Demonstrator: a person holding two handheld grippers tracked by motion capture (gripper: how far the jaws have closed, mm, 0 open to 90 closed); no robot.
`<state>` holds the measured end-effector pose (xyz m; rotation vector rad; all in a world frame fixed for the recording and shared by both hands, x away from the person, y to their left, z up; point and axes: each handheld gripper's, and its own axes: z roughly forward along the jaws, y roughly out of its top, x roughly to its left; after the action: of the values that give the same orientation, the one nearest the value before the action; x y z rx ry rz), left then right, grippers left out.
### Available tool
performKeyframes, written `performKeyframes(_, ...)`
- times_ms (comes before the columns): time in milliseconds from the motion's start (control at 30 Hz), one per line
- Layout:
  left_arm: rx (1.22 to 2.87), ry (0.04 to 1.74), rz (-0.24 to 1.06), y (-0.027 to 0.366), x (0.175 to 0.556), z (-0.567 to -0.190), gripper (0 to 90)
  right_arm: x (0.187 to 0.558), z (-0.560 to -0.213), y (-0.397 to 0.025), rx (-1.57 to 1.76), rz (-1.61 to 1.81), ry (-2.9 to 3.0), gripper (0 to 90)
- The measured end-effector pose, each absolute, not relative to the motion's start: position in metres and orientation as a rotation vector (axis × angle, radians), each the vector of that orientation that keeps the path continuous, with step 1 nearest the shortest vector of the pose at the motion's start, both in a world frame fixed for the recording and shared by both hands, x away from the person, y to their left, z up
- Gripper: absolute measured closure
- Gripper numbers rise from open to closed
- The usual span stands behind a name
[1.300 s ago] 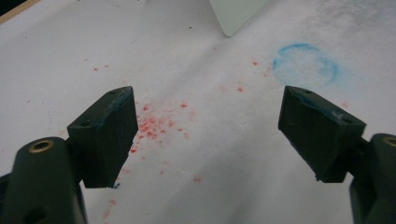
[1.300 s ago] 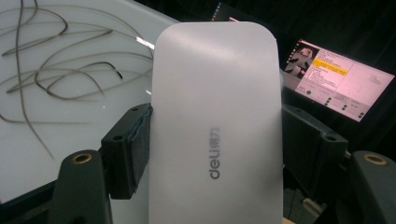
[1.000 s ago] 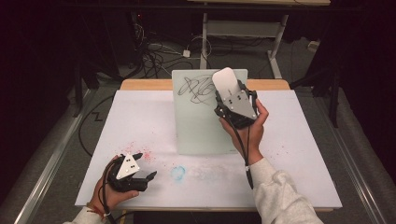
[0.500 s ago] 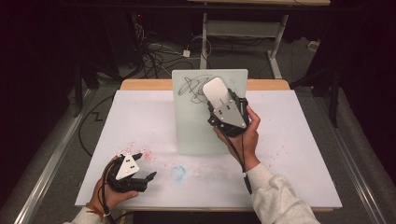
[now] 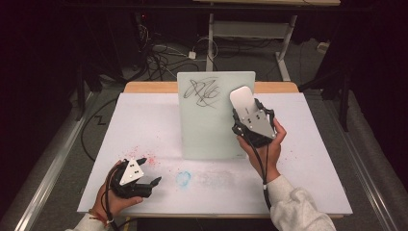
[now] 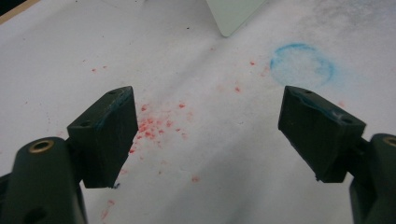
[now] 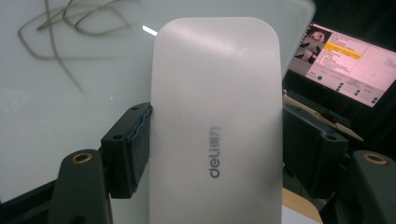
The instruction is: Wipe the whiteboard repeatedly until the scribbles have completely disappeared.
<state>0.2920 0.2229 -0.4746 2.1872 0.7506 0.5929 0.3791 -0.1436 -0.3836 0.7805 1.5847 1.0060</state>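
The right hand-held gripper (image 5: 246,111) is clamped on a white eraser (image 7: 217,116), held at the right edge of the whiteboard (image 5: 207,130) lying by the counter's far edge. Wiping looks about to begin: next it should sweep left onto the black scribble (image 5: 204,90). The left hand-held gripper (image 5: 146,173) rests wide open near the front-left corner, beside red specks (image 6: 154,126) and a blue ring (image 6: 302,63); nothing blocks the way.

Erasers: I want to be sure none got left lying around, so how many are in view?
1. The white eraser is clamped in the right gripper, held against the upright whiteboard beside the scribble. The left gripper is open, holding nothing.
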Motion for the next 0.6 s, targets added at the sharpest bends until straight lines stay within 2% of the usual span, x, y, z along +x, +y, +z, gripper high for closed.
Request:
performKeyframes(167, 2.188, 0.739, 0.602, 0.222, 0.293, -0.474, 19.0, 0.379, -0.384, -0.136, 0.755, 0.972, 1.611, 31.0)
performKeyframes(600, 2.192, 0.741, 0.592, 0.221, 0.294, -0.475, 19.0, 0.394, -0.348, -0.103, 0.678, 0.967, 1.605, 31.0)
